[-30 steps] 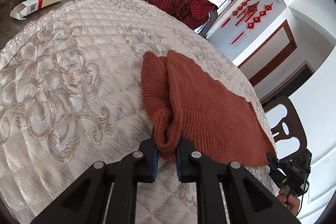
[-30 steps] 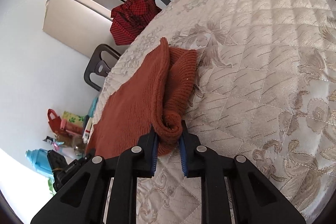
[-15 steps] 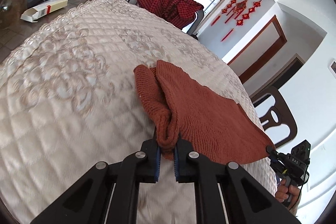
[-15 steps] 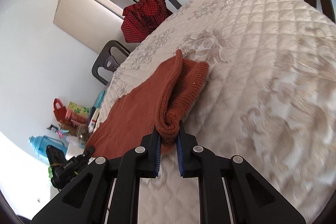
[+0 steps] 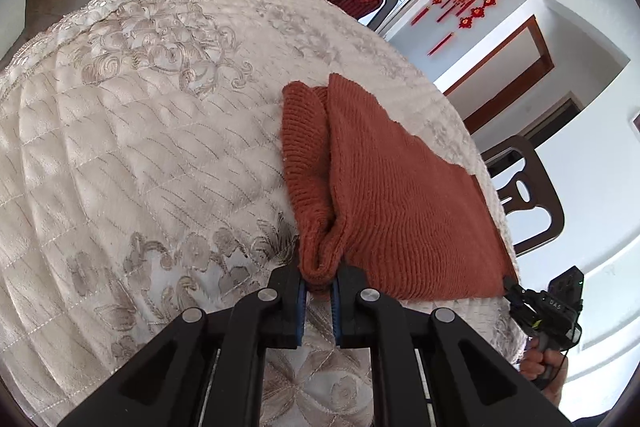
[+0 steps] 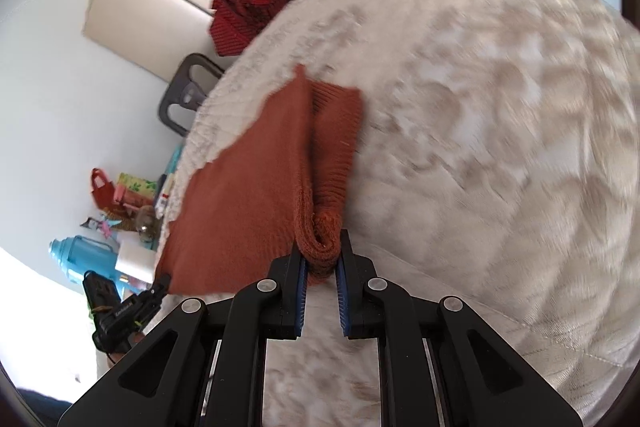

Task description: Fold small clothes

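Left wrist view: the left gripper (image 5: pixel 318 281) is pinching a bunched corner of the rust knit (image 5: pixel 400 203), which is lying on the quilt (image 5: pixel 140 147) and stretching off toward 2 o'clock. The right gripper (image 6: pixel 322 269) is clamping another rolled corner, knit running toward 10 o'clock.

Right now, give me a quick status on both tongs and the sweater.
Left tongs shut on rust sweater. Right tongs shut on its other bunched corner. Nothing in the way on the quilted cloth.
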Motion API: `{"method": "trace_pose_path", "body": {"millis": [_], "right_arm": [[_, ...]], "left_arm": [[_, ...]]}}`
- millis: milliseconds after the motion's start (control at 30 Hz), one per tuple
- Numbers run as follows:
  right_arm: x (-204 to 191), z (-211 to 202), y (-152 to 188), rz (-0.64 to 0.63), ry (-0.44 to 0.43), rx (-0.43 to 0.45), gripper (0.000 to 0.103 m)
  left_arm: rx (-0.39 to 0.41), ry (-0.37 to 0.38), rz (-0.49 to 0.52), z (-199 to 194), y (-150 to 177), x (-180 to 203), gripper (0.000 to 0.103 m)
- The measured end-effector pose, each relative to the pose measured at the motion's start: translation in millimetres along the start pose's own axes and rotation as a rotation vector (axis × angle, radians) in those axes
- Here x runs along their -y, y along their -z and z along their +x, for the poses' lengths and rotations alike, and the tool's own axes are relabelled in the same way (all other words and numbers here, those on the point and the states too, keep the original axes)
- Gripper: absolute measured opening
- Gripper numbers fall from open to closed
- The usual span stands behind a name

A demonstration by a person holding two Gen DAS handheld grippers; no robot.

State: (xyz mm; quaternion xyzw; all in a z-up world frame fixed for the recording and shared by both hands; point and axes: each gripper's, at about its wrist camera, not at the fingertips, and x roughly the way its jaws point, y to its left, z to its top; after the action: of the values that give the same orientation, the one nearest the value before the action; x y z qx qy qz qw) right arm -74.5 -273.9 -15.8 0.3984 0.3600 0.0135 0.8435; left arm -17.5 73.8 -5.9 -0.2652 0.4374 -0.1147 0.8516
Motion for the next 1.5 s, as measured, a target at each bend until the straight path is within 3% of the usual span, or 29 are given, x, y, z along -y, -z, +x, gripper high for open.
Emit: {"method": "trace_pose_path", "body": {"millis": [167,367,500,600,667,733,767,933,1133,1200,1300,1500], "right_arm": [[-11.0,-14.6,-0.7,-0.068,0.018,0.018,0.016],[-39.1,-49.1,-7.6,-0.233,0.08,0.151,0.017],[-65.7,-23.8,-12.1,-0.319,0.046,0.143,0.017],[-77.7,11.7,-14.7,-0.377,0.084,0.12,0.016],[-72.1,27.3,-16.9,-0.378,0.121,0.111,0.016],[-56.2,39.3,-18.9,-0.354,0.191,0.091,0.016],[-51.3,36.8,-18.7,-0.347,0.182,0.102,0.007],[-40.3,27.5,-24.5,-0.294,0.158,0.1,0.005],[-70.7,26.7,-35.9,-0.355,0.134,0.135,0.008],[-71.0,38.6,-43.8,-0.354,0.163,0.125,0.008],[-59.6,53.8,-50.0,-0.331,0.205,0.097,0.008],[-43.8,45.4,-53.8,-0.275,0.173,0.102,0.005]], "left_arm": [[0.006,-0.006,0.023,-15.2,-3.0,-3.7,0.018],[0.143,-0.087,0.1,-45.3,-18.4,4.0,0.019],[0.16,0.011,0.152,-25.4,-32.3,33.6,0.019],[0.144,0.004,0.237,3.2,-36.1,57.7,0.019],[0.117,-0.027,0.275,21.9,-37.1,63.1,0.019],[0.058,-0.115,0.283,43.3,-35.7,56.9,0.019],[0.056,-0.11,0.287,46.2,-33.5,53.0,0.018],[0.061,-0.075,0.252,40.2,-34.5,48.3,0.018],[0.108,-0.152,0.34,41.0,-53.6,79.0,0.021],[0.113,-0.186,0.353,53.7,-62.1,80.8,0.021],[0.063,-0.231,0.323,76.7,-66.3,68.4,0.021],[0.077,-0.174,0.258,67.4,-65.5,54.9,0.021]]}}
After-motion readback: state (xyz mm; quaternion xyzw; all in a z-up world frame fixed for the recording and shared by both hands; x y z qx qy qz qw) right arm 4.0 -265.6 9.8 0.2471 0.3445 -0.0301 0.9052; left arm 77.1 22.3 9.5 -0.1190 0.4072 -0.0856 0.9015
